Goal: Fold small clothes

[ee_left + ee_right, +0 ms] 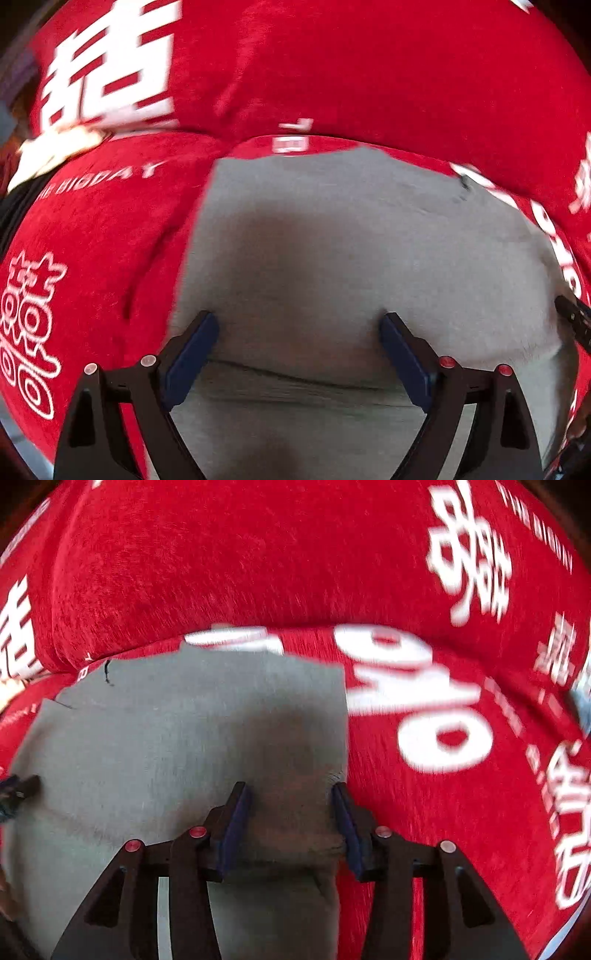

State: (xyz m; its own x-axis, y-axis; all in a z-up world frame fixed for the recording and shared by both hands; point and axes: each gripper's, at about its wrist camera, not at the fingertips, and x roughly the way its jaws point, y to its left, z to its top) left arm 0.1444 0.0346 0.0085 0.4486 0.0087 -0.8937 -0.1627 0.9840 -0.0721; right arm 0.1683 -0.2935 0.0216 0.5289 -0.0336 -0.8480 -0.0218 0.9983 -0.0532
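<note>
While the left tongs (297, 321) gape wide over grey cloth (332, 240), the right tongs (290, 794) stand part-open at its edge; red printed fabric (221, 561) lies beyond.

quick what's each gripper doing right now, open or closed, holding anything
Left gripper: open wide above the grey garment, holding nothing.
Right gripper: open over the garment's edge, gripping nothing.

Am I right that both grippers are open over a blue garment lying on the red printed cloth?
Not quite: the garment is grey, not blue, as the left wrist view shows plainly. Only the fingers' pads are blue. The rest holds: the left gripper and right gripper both stand open over it, on the red printed cloth.
</note>
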